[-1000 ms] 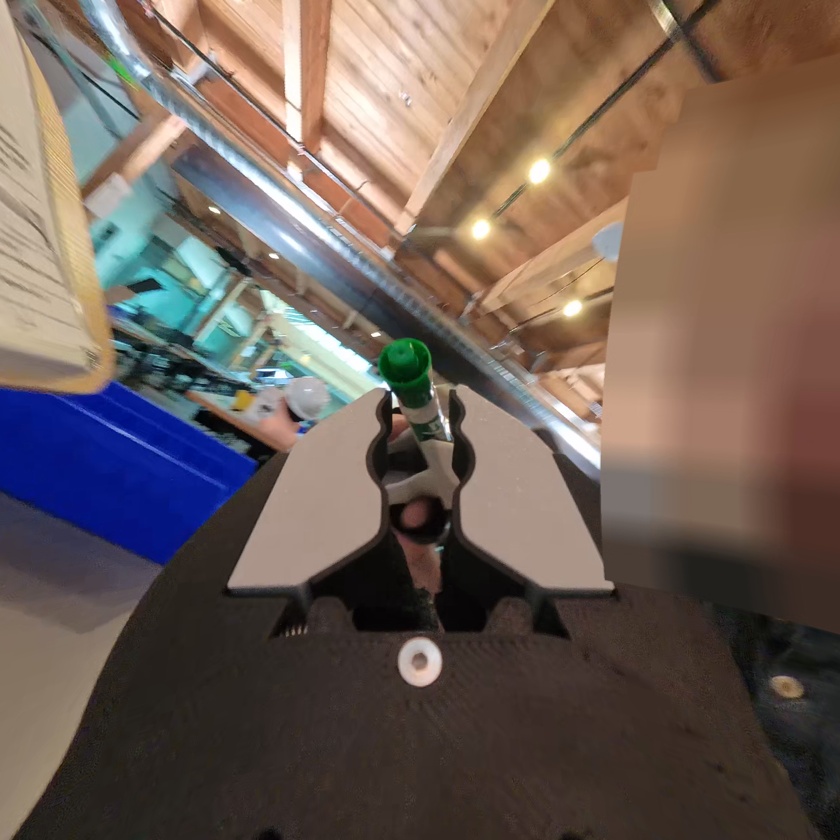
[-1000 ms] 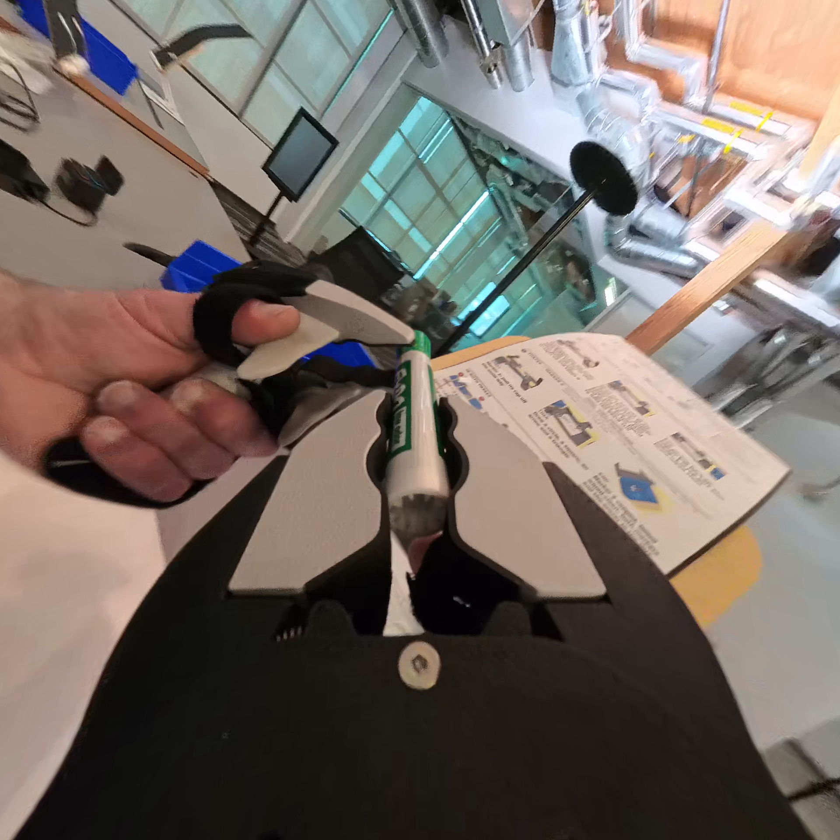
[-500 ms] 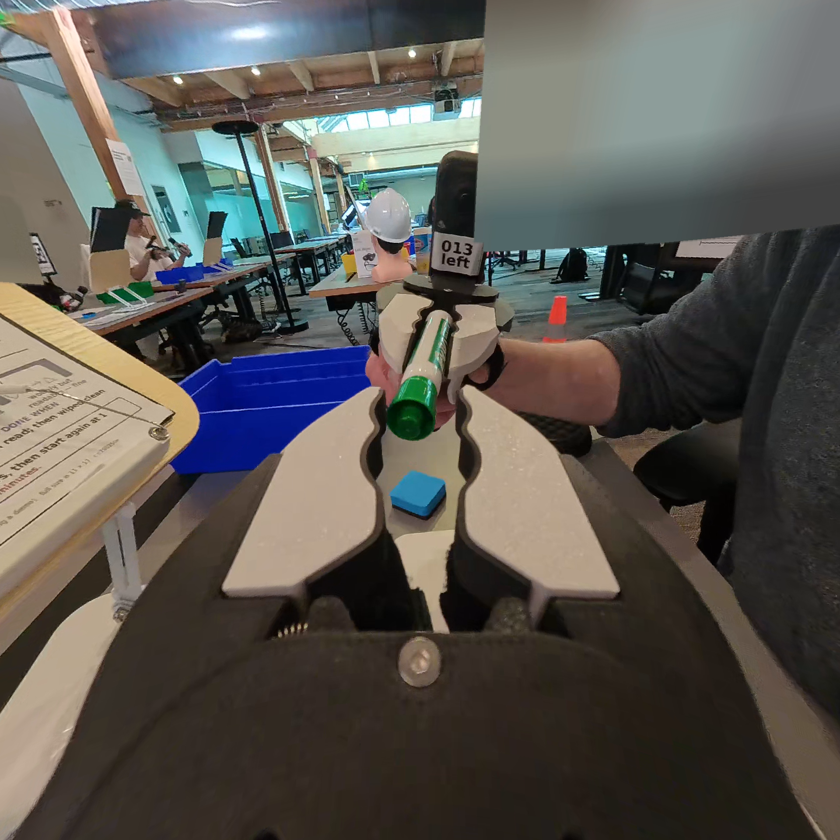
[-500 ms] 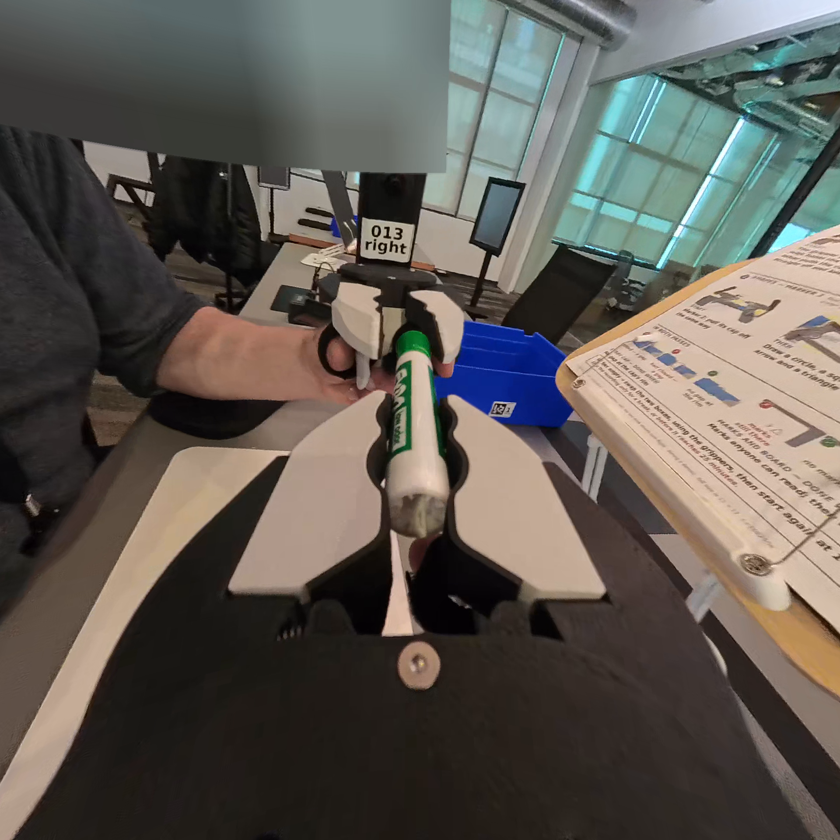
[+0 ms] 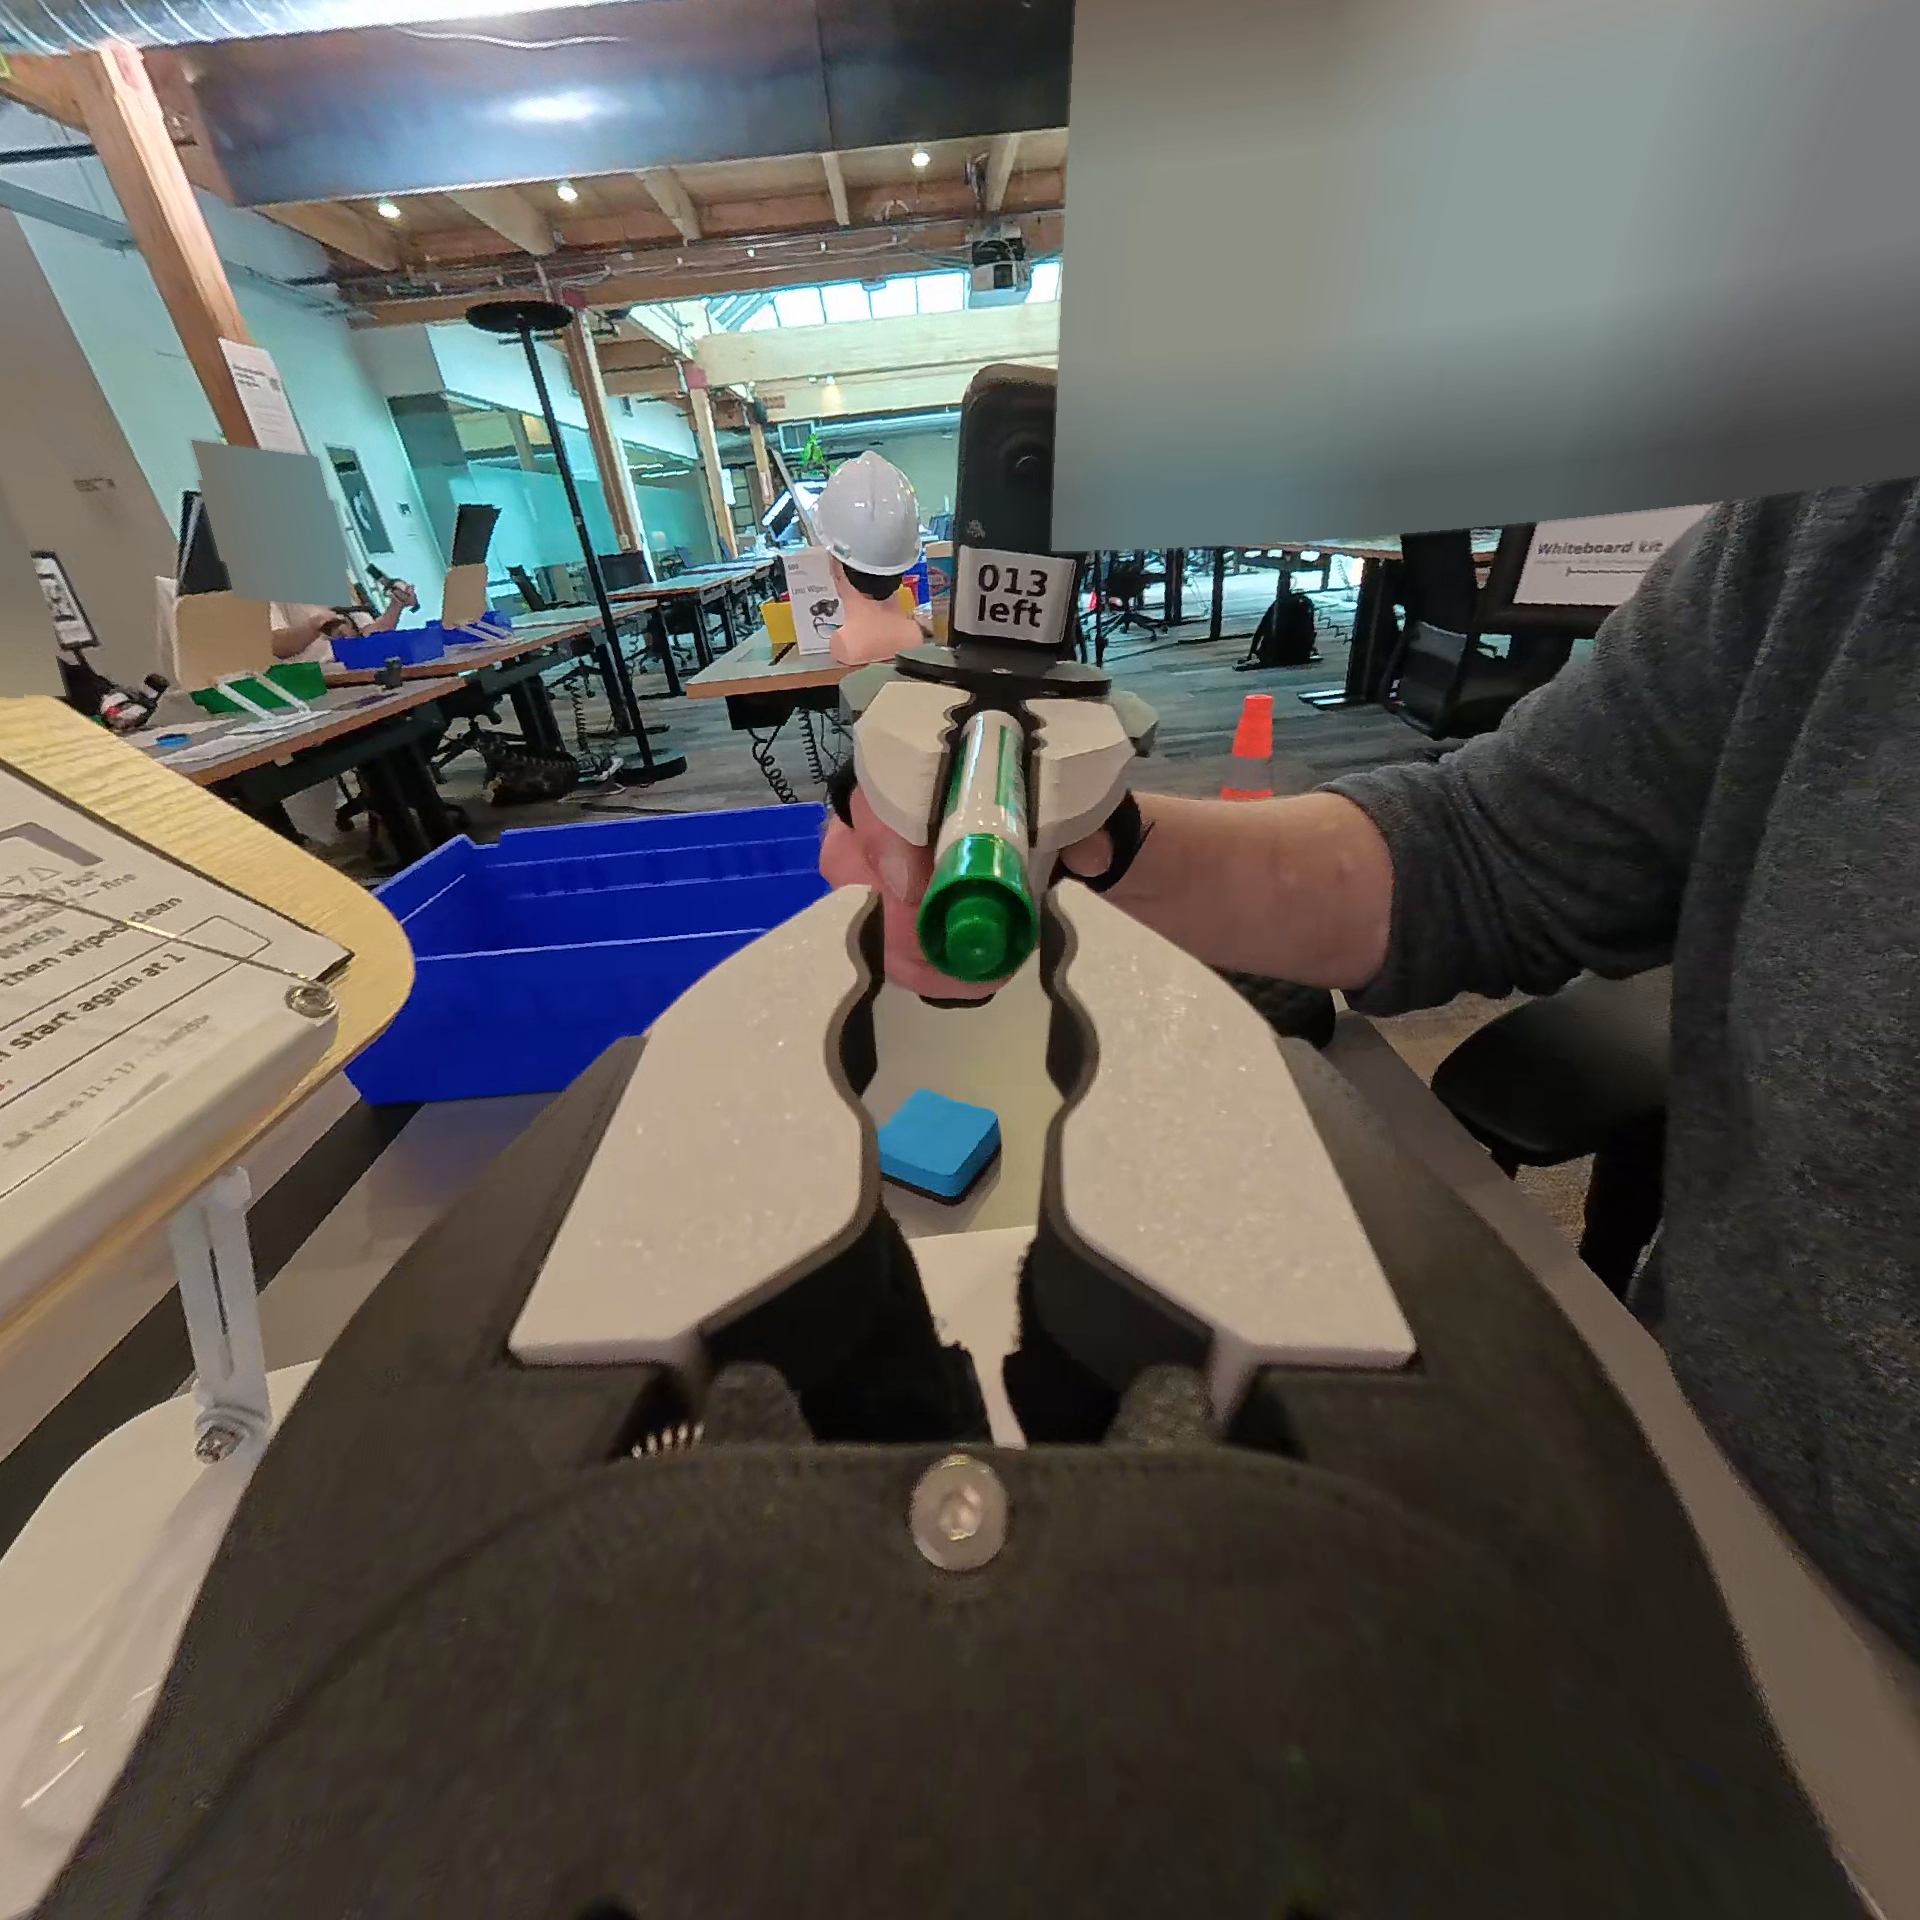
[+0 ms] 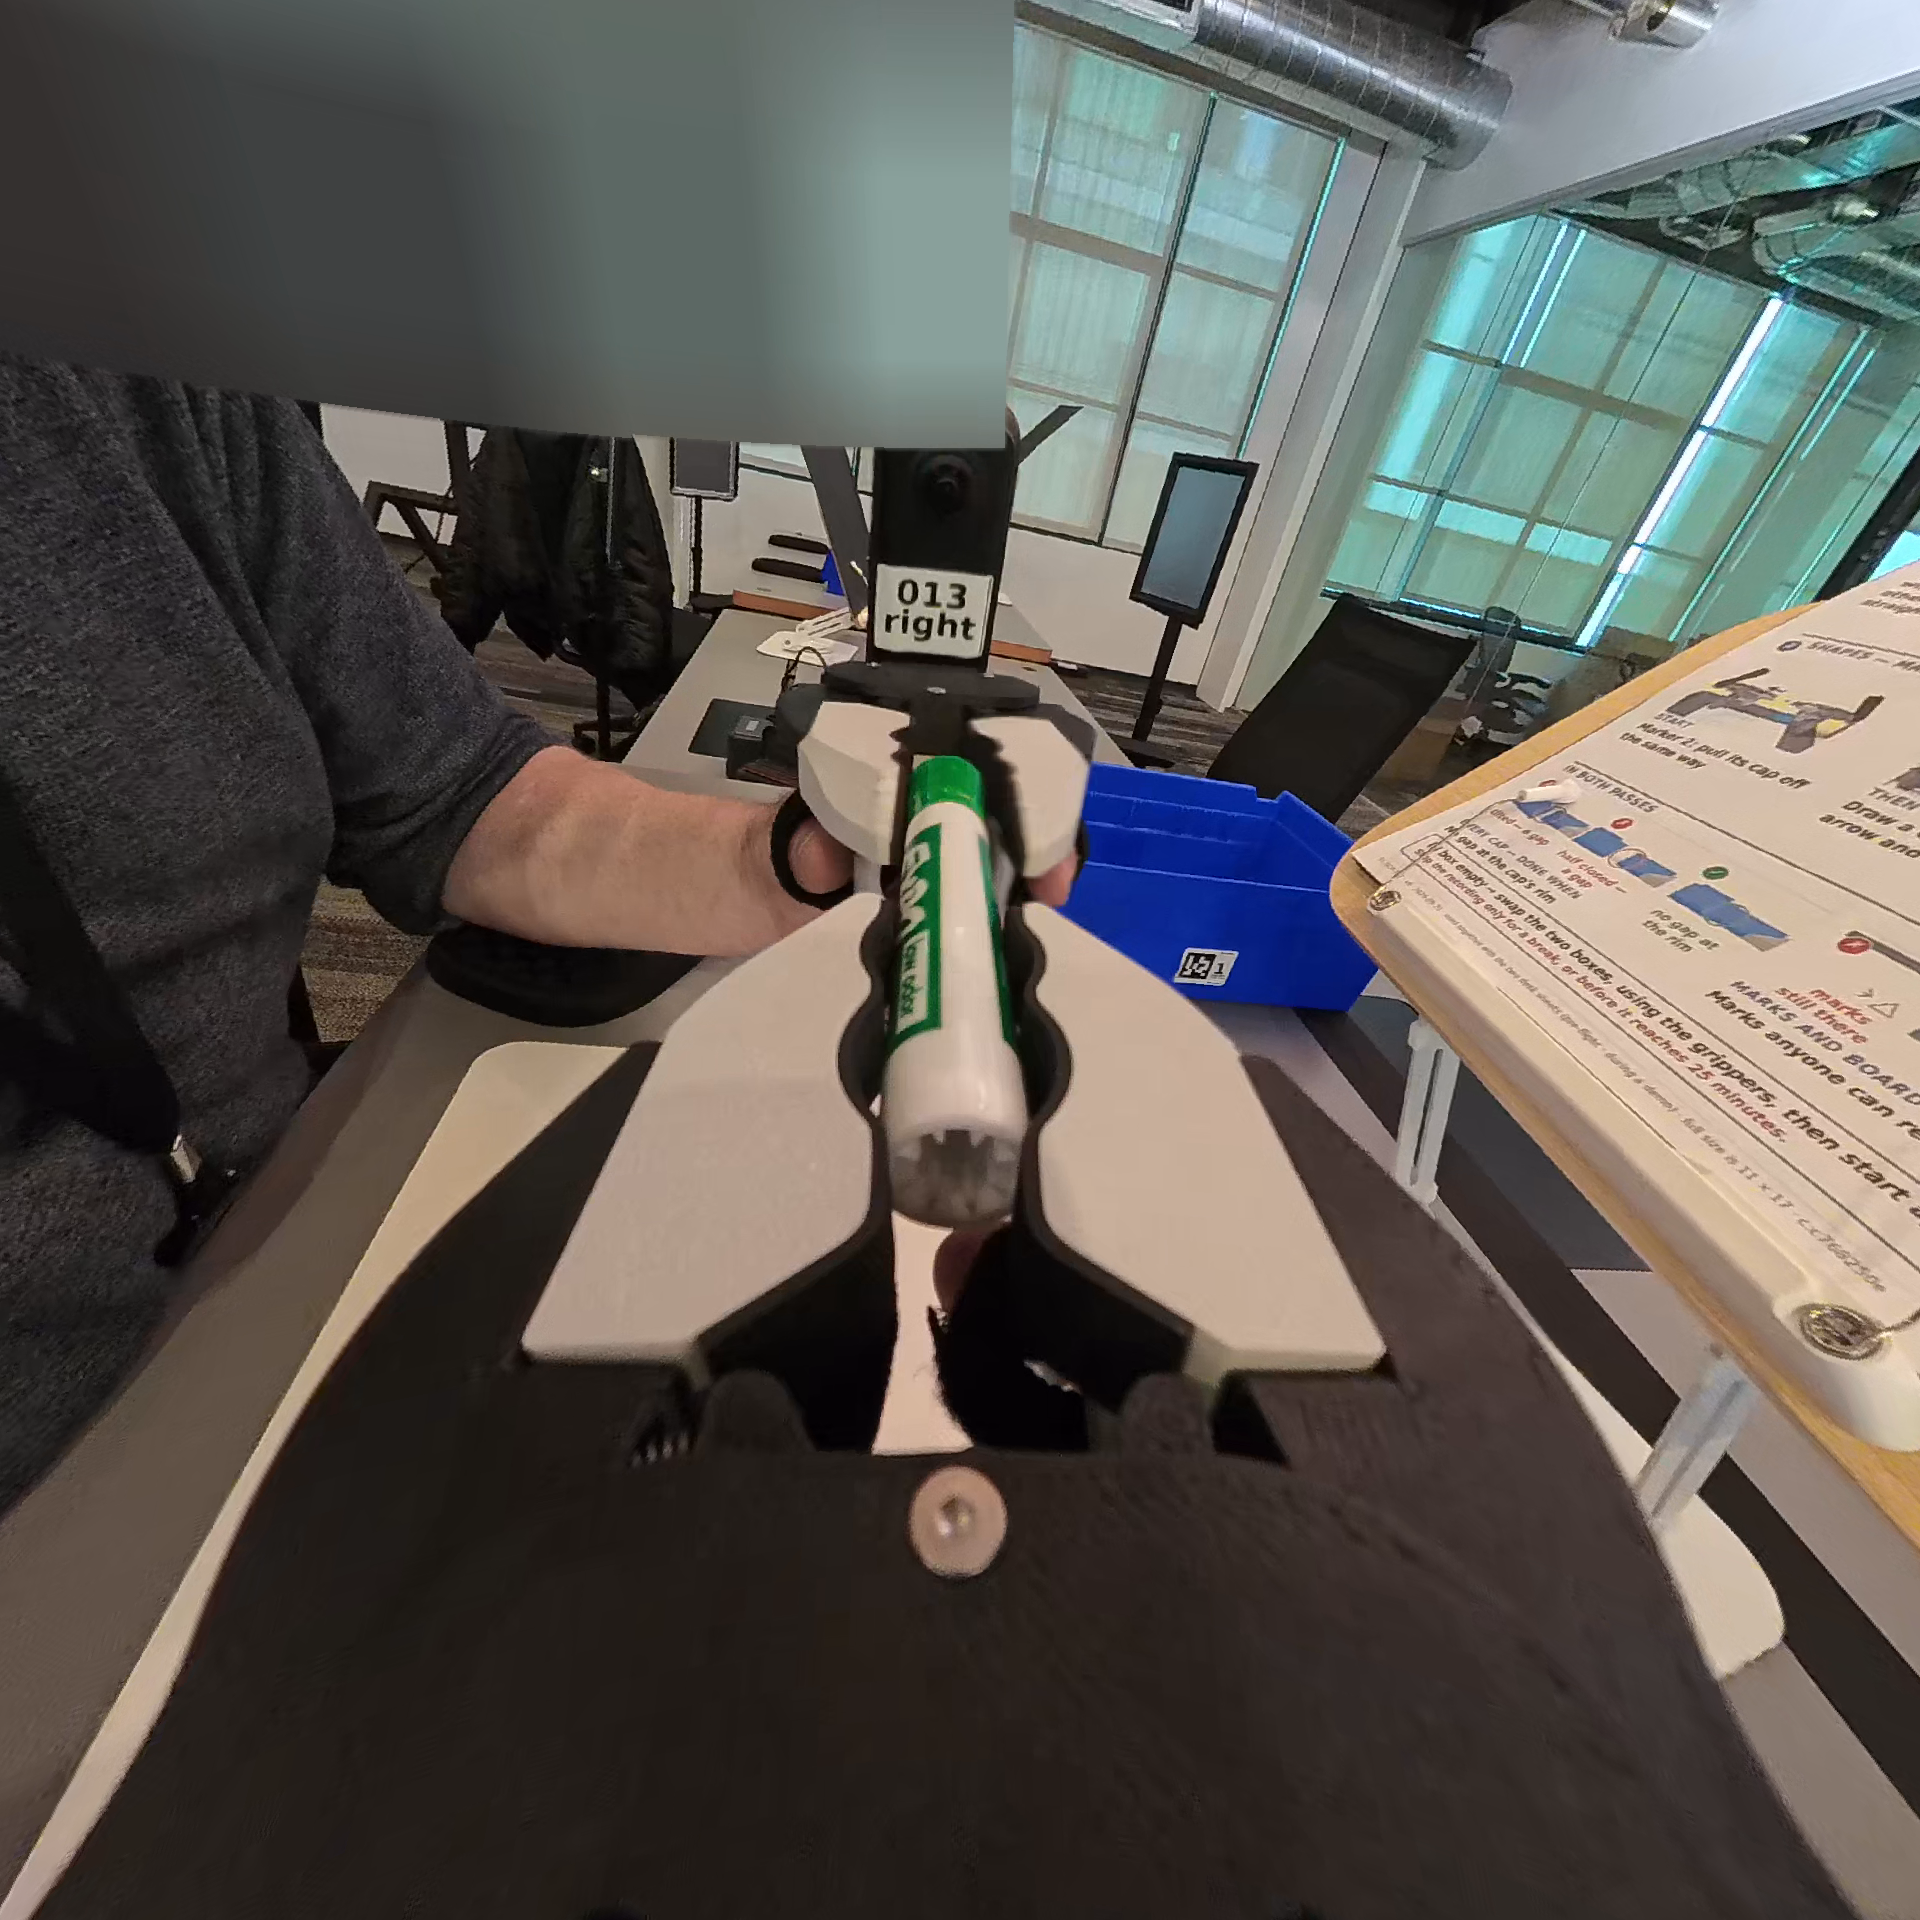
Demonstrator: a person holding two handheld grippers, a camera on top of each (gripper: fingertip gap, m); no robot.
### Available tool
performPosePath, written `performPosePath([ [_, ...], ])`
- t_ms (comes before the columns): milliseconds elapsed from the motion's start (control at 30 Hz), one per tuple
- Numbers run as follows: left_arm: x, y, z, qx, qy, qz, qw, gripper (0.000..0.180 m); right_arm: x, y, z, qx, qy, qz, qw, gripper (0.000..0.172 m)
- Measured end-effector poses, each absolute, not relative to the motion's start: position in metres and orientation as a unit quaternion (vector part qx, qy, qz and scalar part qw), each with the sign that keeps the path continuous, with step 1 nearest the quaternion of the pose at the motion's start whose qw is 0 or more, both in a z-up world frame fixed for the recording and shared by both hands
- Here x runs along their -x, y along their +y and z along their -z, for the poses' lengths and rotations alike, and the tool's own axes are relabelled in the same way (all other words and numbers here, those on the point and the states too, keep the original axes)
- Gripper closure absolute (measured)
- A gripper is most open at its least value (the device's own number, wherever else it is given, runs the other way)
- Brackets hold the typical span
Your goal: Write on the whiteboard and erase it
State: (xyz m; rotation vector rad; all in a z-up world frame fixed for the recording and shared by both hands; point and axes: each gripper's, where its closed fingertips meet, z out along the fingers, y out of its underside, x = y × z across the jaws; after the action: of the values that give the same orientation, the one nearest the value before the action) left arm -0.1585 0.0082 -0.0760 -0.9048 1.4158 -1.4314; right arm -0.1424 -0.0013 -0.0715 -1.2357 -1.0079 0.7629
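The left hand-held gripper [image 5: 956,906] has its two grey fingers partly open. They flank the green cap [image 5: 977,914] of a dry-erase marker without clearly clamping it, and a sliver of space shows on one side of the cap.

Facing it, the right hand-held gripper [image 6: 948,925] is closed firmly around the marker [image 6: 951,1039]. Both of its pads press the white barrel, and the capped end points at the left gripper. The marker is held in the air above the counter [image 6: 343,1091], and its cap is seated on the barrel.

A second ago both cameras were tilted up toward the ceiling beams. Half a second ago they had swung level, and now they look straight at each other, with the marker lined up between them much as it was then.

Below the grippers, the white whiteboard [image 6: 499,1122] lies flat on the counter. Its visible part is unmarked. A blue eraser [image 5: 940,1143] rests just past it. Farther out are a blue bin [image 5: 582,935] and a tilted instruction board [image 5: 156,987].

The levelling suggests that positioning is finished and uncapping is the step in hand. The left gripper probably needs to squeeze the cap and pull it straight off. No writing or erasing has been done yet.
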Motion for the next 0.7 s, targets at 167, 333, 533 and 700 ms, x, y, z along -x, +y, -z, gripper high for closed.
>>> performPosePath([
  [167,0.158,0.004,0.077,0.358,0.58,0.583,0.443,0.156,0.142,-0.003,0.073,0.542,-0.45,-0.331,0.628,0.151],
  [333,0.159,0.0,0.076,0.349,0.58,0.59,0.44,0.159,0.143,-0.004,0.076,0.544,-0.456,-0.328,0.623,0.151],
  [533,0.159,0.0,0.076,0.349,0.586,0.58,0.445,0.16,0.143,-0.004,0.077,0.543,-0.448,-0.338,0.625,0.151],
  [700,0.161,-0.003,0.074,0.345,0.592,0.566,0.458,0.16,0.144,-0.006,0.075,0.535,-0.447,-0.342,0.63,0.151],
])
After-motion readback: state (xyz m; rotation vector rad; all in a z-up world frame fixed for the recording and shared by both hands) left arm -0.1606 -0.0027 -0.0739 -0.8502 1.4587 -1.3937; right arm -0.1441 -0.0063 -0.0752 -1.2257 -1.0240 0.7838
